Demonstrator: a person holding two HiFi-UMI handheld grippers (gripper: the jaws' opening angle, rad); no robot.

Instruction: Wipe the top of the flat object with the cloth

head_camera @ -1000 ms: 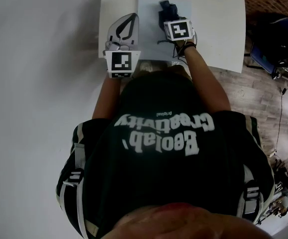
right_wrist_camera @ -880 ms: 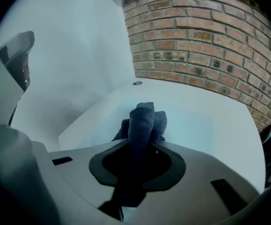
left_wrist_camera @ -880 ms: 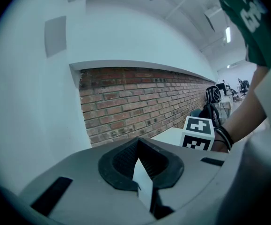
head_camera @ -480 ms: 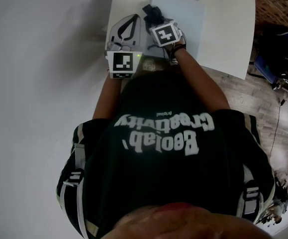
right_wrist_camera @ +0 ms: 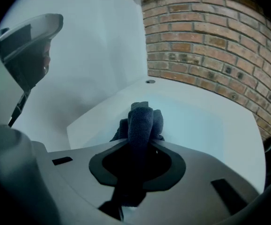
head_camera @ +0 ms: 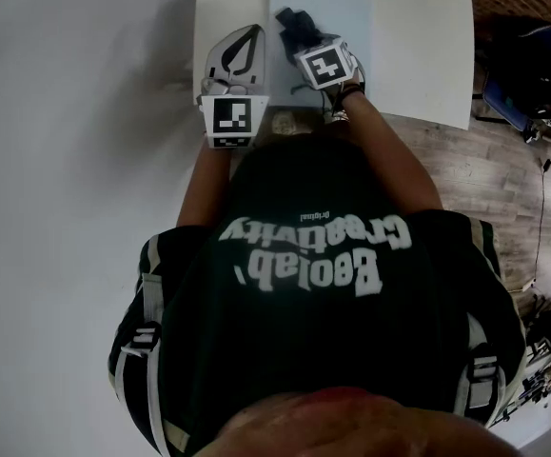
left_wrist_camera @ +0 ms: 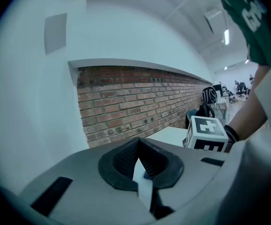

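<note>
Dark cloth (right_wrist_camera: 141, 121) on pale sheet (head_camera: 340, 12), table (head_camera: 418, 46) beneath.
Item 1: your right hand-held gripper (right_wrist_camera: 140, 144), jaws closed tight on the bunched cloth, which sticks out past the jaw tips and presses down on the sheet's left part. Item 2: your left hand-held gripper (head_camera: 253, 36), jaws brought together at the tips with nothing between them, over the table just beside the sheet's left edge; whether it touches the table cannot be told. Item 3: the sheet, lying flat on the white table, its right part bare.
</note>
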